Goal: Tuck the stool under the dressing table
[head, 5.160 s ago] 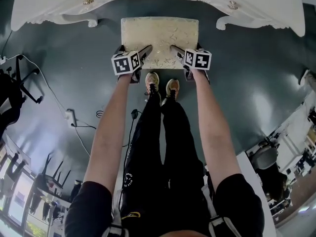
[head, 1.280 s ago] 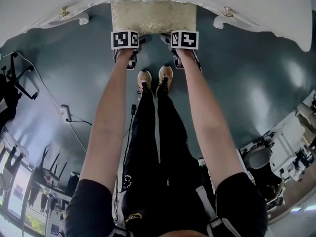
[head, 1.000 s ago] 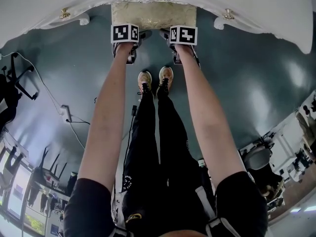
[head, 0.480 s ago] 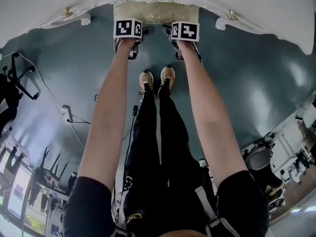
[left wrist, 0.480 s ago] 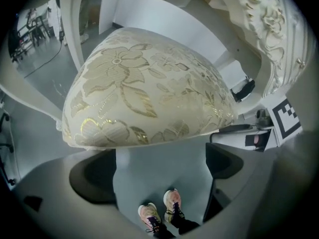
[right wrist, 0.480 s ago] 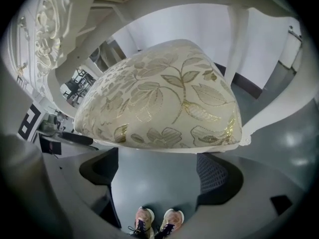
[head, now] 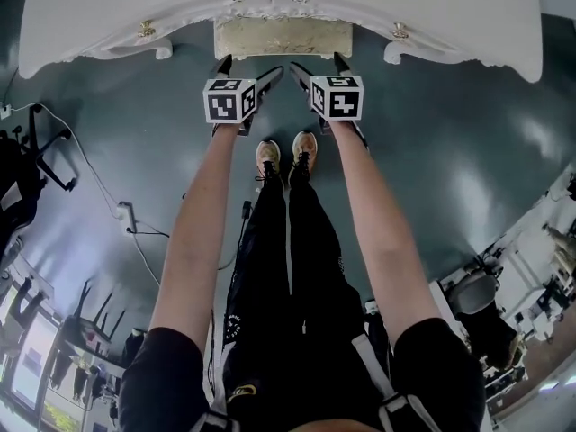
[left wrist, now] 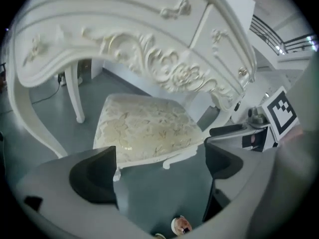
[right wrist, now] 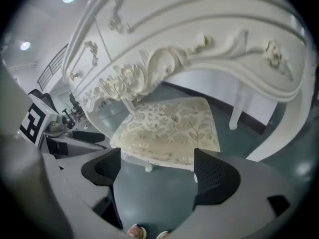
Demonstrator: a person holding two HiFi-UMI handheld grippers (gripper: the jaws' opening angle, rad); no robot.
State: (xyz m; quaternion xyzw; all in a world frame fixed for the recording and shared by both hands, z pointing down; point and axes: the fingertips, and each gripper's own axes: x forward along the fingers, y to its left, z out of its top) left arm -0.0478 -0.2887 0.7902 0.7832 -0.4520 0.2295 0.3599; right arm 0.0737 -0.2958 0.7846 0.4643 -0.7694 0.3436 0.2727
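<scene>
**Stool nearly home, both grippers off it**

Head view: the stool (head: 283,36) sits on the floor in the knee gap of the dressing table (head: 450,16). Only the front strip of its cushion shows past the white top. The left gripper (head: 249,68) and right gripper (head: 317,63) hang just short of that front edge, apart from it, with their tips angled towards each other. If the job needs one more nudge, I'd worry about a lopsided push — the stool could swing and knock a carved table leg.

Left gripper view: the jaws stand wide apart with nothing between them, only bare floor and the stool's front rail (left wrist: 164,158) beyond. The scrolled apron (left wrist: 164,66) hangs low over the cushion. A gripper carried forward at this height could clip that carving.

Right gripper view: the jaws have just been closing a little, yet they gape wide and hold nothing, and the cushion (right wrist: 169,128) lies ahead of the pads. A slim table leg (right wrist: 238,108) stands close by the seat's far corner — little room for drift. Bare jaw tips pushing on soft fabric might also slip.
</scene>
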